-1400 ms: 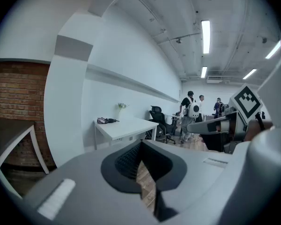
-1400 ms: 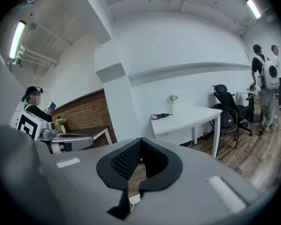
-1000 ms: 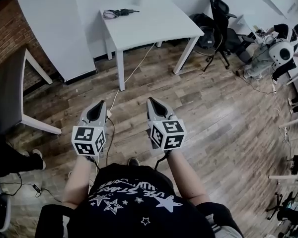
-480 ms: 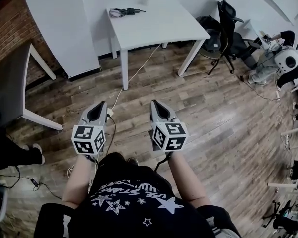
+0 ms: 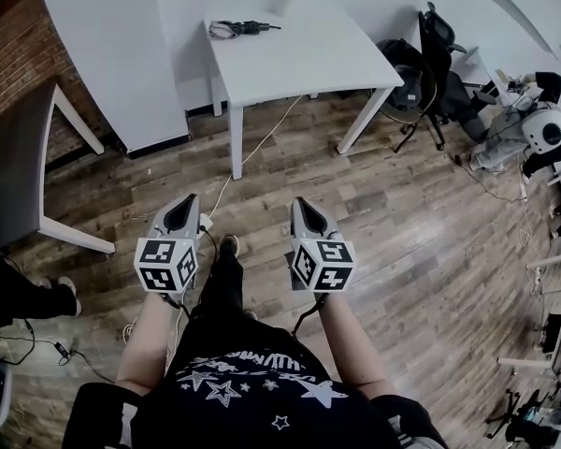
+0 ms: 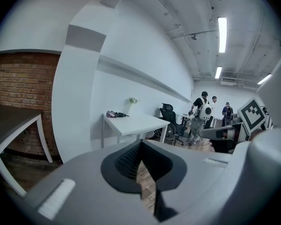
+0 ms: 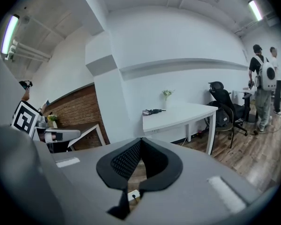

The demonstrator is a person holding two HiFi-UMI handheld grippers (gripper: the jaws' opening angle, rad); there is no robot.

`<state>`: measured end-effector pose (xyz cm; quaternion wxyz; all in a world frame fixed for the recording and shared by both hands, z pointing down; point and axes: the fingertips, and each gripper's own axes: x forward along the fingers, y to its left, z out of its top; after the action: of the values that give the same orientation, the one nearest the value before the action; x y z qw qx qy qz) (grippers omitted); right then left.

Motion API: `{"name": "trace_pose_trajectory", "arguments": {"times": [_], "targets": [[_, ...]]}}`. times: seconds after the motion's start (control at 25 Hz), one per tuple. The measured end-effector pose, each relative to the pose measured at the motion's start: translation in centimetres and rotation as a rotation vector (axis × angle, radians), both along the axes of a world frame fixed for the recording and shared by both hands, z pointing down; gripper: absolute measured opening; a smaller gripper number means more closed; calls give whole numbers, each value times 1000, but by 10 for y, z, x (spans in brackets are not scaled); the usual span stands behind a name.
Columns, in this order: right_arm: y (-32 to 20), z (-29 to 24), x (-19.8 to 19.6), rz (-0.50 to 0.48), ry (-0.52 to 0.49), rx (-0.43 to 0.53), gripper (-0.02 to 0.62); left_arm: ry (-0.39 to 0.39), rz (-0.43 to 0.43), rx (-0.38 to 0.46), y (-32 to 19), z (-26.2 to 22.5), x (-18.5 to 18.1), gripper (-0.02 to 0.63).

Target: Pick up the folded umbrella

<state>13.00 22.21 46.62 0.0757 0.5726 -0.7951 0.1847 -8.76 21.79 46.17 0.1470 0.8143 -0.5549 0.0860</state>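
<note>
The folded umbrella [image 5: 238, 29], dark with a pale bunched end, lies at the far left corner of a white table [image 5: 299, 59]. The left gripper view shows the umbrella [image 6: 116, 114] small on the table top, and in the right gripper view the umbrella [image 7: 153, 111] lies ahead, slightly right. My left gripper [image 5: 190, 197] and right gripper [image 5: 302, 202] are held side by side over the wooden floor, well short of the table. Both point toward it, shut and with nothing in them. The left gripper [image 6: 140, 142] and right gripper [image 7: 140, 139] show their pads meeting at the tips.
A wide white column [image 5: 112, 54] stands left of the table, with a brick wall and a dark table [image 5: 9, 176] further left. A black office chair [image 5: 430, 54] stands on the right, where people [image 5: 538, 110] are at work. A cable [image 5: 252, 143] runs across the floor under the table.
The person has walked forward, so the white table and umbrella are nearer. A leg has stepped out between the two grippers. Both grippers stay shut and side by side.
</note>
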Motion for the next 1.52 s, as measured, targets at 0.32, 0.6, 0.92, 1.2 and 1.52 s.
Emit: {"name": "trace_pose_trajectory", "arguments": {"times": [0.32, 0.6, 0.92, 1.2, 1.52], "targets": [[-106, 6, -2, 26, 62, -6, 17, 7, 12, -13, -107, 13, -4, 3], [-219, 0, -21, 9, 68, -12, 17, -14, 25, -33, -219, 15, -22, 3], [-332, -4, -49, 14, 68, -40, 17, -9, 15, -57, -326, 13, -57, 3], [-389, -5, -54, 31, 99, -62, 17, 9, 33, -69, -389, 15, -66, 3], [-434, 3, -59, -38, 163, -64, 17, 9, 23, -71, -426, 19, -70, 3]]}}
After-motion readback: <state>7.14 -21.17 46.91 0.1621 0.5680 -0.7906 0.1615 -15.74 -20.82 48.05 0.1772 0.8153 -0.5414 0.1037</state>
